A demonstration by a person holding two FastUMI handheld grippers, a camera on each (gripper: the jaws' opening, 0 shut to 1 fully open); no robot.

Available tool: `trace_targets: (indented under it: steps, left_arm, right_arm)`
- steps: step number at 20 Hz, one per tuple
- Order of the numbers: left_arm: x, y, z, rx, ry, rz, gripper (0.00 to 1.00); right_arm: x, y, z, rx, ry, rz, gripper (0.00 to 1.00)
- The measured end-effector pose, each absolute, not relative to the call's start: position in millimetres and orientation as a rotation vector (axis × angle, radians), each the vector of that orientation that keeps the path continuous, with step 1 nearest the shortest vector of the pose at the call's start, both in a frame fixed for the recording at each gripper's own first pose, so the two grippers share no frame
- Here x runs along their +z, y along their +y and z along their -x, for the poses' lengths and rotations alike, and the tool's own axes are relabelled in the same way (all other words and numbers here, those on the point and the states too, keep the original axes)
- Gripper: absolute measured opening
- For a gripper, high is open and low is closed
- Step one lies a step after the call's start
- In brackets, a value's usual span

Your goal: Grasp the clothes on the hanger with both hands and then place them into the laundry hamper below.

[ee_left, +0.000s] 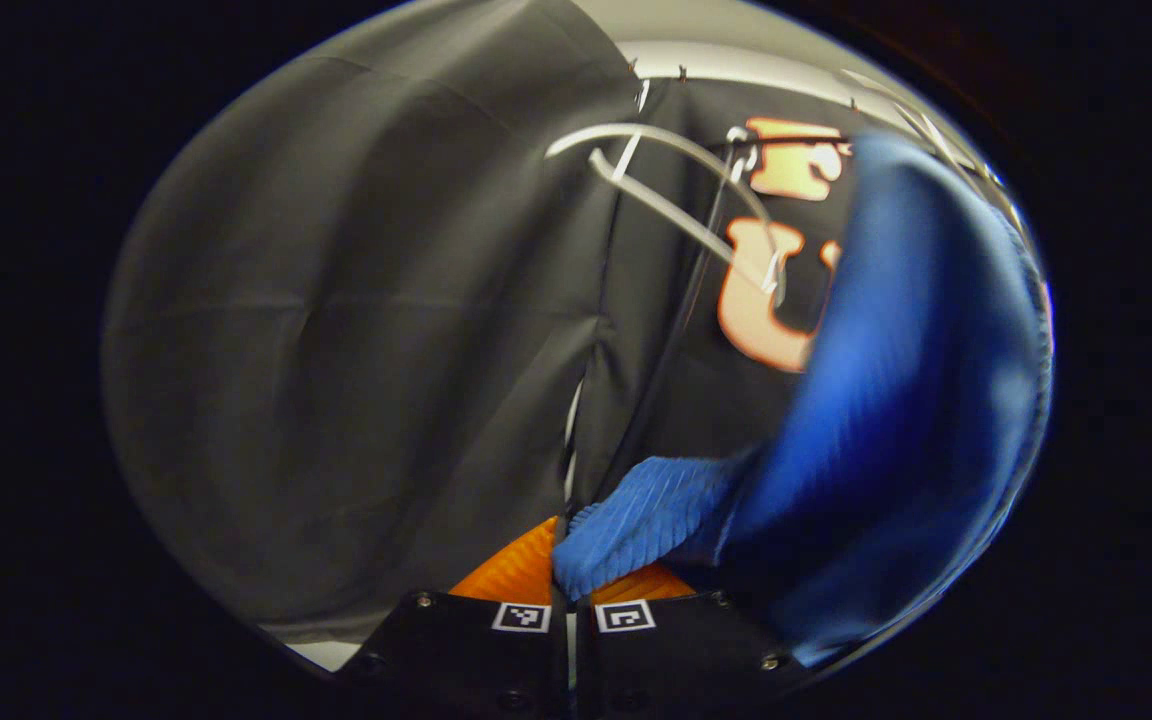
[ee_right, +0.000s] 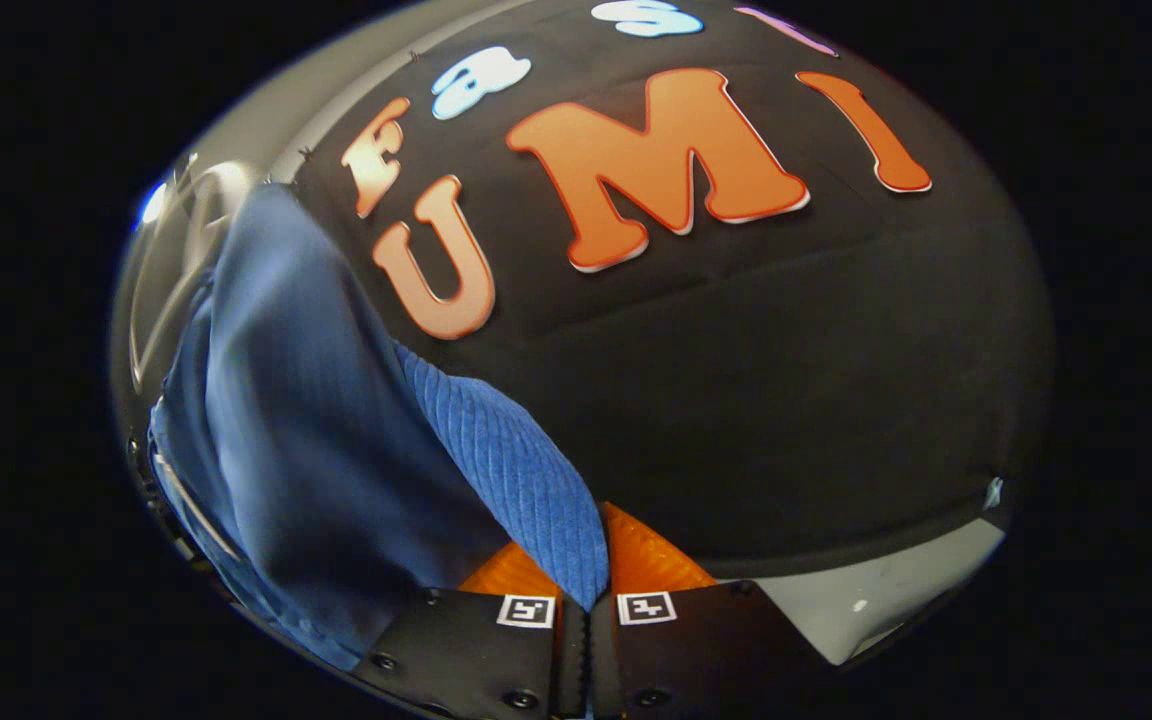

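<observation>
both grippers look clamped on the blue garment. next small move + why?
Probably lower both together toward the hamper. The left gripper pinches a ribbed fold of the blue garment, and the right gripper is shut on it too. The white hanger shows bare against the booth wall, apparently off the cloth. I can't see the hamper, so go slowly.

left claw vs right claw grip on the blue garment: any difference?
The left claw pinches a bunched corner of the blue garment, which billows to its right; the right claw holds a flat ribbed fold, with the cloth hanging to its left. Near the left claw's cloth hangs a bare hanger. Both are shut on cloth.
</observation>
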State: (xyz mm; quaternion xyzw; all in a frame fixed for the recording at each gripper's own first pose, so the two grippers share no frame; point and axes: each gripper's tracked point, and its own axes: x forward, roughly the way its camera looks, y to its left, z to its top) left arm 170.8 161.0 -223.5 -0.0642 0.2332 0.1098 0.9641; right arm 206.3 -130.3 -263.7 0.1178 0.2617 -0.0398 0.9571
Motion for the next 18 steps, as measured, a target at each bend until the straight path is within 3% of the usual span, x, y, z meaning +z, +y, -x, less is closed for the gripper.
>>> trace_targets:
  steps: [3,4,6,12,18]
  left_arm:
    - [-263,170,-125,0.237,0.456,0.178,0.02]
    - [-271,165,-115,0.222,0.471,0.172,0.02]
    - [-278,150,-96,0.187,0.493,0.138,0.02]
    - [-244,104,-90,0.079,0.456,0.093,0.02]
    - [-227,31,-98,-0.063,0.440,0.113,0.02]
  right_arm:
    - [-289,-141,-177,-0.129,0.462,-0.303,0.08]
    - [-310,-139,-156,-0.125,0.544,-0.268,0.07]
    - [-329,-135,-139,-0.108,0.556,-0.192,0.08]
    - [-308,-95,-107,-0.004,0.559,-0.108,0.08]
    - [-249,-20,-110,0.162,0.488,-0.082,0.08]
